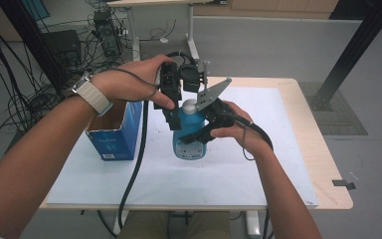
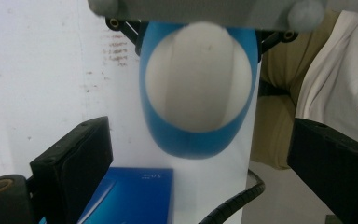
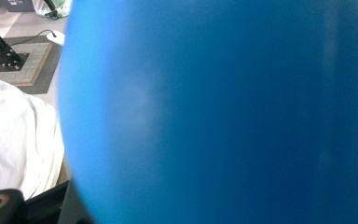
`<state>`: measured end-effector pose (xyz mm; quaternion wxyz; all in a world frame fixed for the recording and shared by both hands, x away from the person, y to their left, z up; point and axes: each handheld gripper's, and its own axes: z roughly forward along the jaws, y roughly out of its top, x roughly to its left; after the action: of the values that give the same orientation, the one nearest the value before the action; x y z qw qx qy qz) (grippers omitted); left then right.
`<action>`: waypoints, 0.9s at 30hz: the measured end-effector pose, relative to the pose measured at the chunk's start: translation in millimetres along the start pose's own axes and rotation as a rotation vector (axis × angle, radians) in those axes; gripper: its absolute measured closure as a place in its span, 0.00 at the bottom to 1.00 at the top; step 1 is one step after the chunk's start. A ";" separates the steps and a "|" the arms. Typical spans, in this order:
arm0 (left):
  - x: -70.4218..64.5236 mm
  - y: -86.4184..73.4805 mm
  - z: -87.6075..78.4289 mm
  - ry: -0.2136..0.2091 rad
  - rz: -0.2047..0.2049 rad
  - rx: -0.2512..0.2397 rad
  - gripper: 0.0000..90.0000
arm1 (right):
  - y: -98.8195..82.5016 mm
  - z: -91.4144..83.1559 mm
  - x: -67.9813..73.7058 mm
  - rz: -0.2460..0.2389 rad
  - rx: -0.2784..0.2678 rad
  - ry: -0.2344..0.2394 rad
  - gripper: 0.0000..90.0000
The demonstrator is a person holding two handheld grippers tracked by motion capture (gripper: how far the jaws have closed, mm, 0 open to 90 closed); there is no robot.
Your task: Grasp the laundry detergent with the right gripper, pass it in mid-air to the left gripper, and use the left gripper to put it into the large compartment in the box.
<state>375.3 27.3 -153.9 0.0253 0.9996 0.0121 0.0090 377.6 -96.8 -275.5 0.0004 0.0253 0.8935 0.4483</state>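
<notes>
White paper covers the table (image 1: 298, 149), where a blue bottle (image 1: 189, 132) with a white cap (image 2: 198, 88) stands upright beside an open blue box (image 1: 117, 134). Right gripper (image 1: 210, 127) is clamped on the bottle's body. Left gripper (image 1: 171, 115) hangs above the cap, jaws wide apart and gripping nothing.

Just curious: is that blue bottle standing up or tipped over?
Upright: the blue bottle stands on the table, white cap on top, right gripper clamped on it.

Overhead and close views, perhaps sharing bottle (image 1: 189, 137)
</notes>
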 end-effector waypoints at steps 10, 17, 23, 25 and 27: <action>1.1 2.2 2.5 0.009 -0.007 -0.007 0.06 | 1.0 4.0 -1.0 0.002 -0.002 0.011 0.48; 0.6 8.7 4.2 0.006 -0.004 -0.003 0.06 | 2.0 4.0 -0.2 0.003 -0.002 0.011 0.48; 1.1 11.5 5.0 0.004 -0.011 -0.007 0.07 | 1.6 3.7 -1.0 -0.009 -0.010 0.010 0.48; 1.0 11.9 5.1 0.003 -0.011 -0.009 0.07 | 1.5 3.6 -0.6 -0.004 -0.011 0.013 0.48; 1.3 12.3 5.4 0.003 -0.009 -0.012 0.08 | 1.4 3.3 -0.4 -0.006 -0.013 0.012 0.48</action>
<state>376.9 14.8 -158.7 0.0315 0.9993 0.0168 0.0106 378.2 -93.3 -276.3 -0.0032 0.0199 0.8906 0.4543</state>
